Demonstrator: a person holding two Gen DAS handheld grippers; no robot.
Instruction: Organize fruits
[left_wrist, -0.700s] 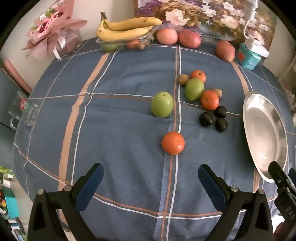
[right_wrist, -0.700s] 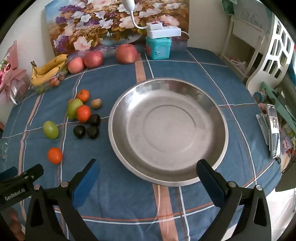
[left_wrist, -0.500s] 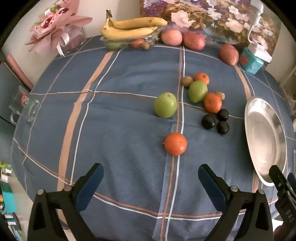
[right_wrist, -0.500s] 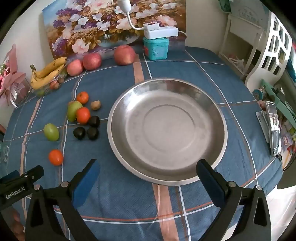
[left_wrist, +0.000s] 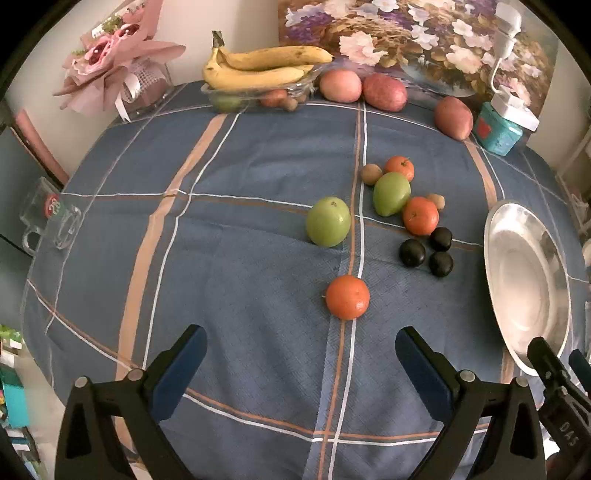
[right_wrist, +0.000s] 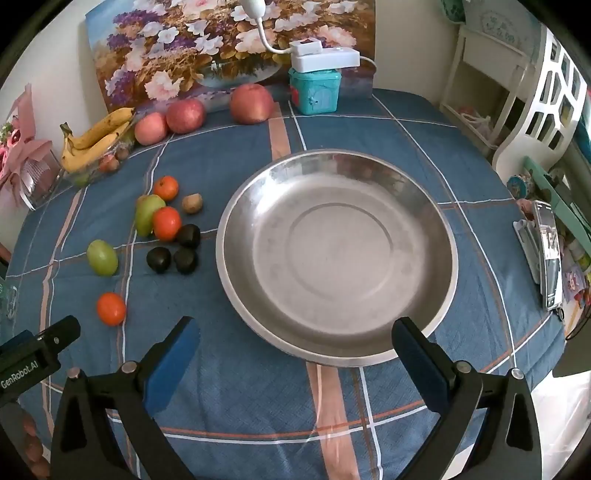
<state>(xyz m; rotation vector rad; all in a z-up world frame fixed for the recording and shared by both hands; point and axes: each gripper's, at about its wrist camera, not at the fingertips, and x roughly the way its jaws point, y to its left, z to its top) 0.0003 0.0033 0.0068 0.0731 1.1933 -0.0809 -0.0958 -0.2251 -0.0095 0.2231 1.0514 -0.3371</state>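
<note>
Both grippers hang above the surface (left_wrist: 258, 155), which is covered in a blue checked cloth. The left gripper (left_wrist: 299, 363) has its fingers spread wide with nothing between them, and the right gripper (right_wrist: 295, 354) is the same, poised over the near rim of a bare steel plate (right_wrist: 336, 258). Left of the plate lie the loose fruits: a lone orange (left_wrist: 347, 297) nearest the left gripper, a green apple (left_wrist: 328, 221) just beyond it, then a cluster of a second green fruit (left_wrist: 391, 193), two more oranges (left_wrist: 420, 215), three dark plums (left_wrist: 412, 252) and two small brown fruits (left_wrist: 371, 174). At the far edge sit bananas (left_wrist: 258, 68) on a clear dish and three red apples (left_wrist: 384, 92).
</note>
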